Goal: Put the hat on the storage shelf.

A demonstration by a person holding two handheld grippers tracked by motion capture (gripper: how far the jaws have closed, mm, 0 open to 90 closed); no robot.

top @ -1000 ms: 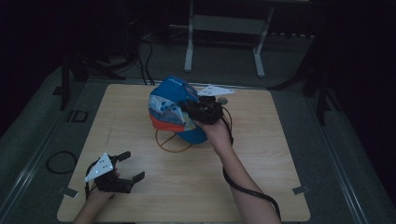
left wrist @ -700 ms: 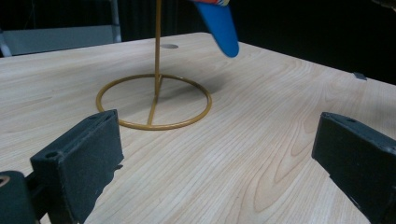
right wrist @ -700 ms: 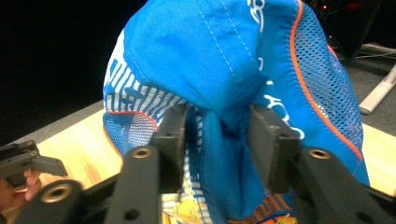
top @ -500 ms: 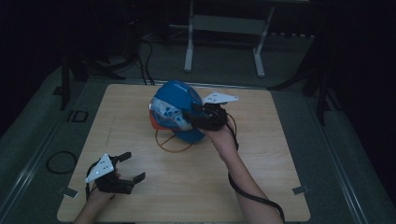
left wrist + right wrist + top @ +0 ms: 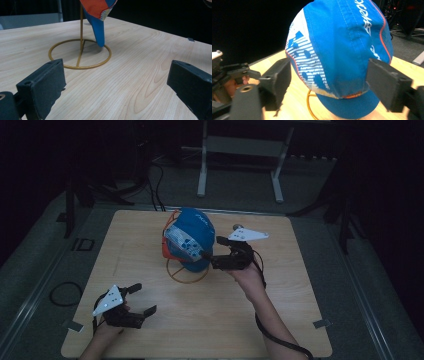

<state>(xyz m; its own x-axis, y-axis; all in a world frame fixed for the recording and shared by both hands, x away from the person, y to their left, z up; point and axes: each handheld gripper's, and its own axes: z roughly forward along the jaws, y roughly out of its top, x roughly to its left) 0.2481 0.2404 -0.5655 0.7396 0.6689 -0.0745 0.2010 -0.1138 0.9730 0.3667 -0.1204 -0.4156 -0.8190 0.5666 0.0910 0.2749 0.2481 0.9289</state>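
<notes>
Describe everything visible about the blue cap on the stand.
The blue cap looks like fabric, with a white striped side panel, white lettering, thin orange piping and an orange underside. It hangs on a gold wire stand with a ring base, brim pointing down toward the ring, near the middle of the wooden table. The right gripper sits close beside it, jaws open and just widened, not pressing the cap.

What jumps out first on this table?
A bright blue cap perched on a thin gold wire stand at the table's middle. The right gripper, jaws just opened, sits beside it with nothing between them. The left gripper rests open near the table's front edge.
</notes>
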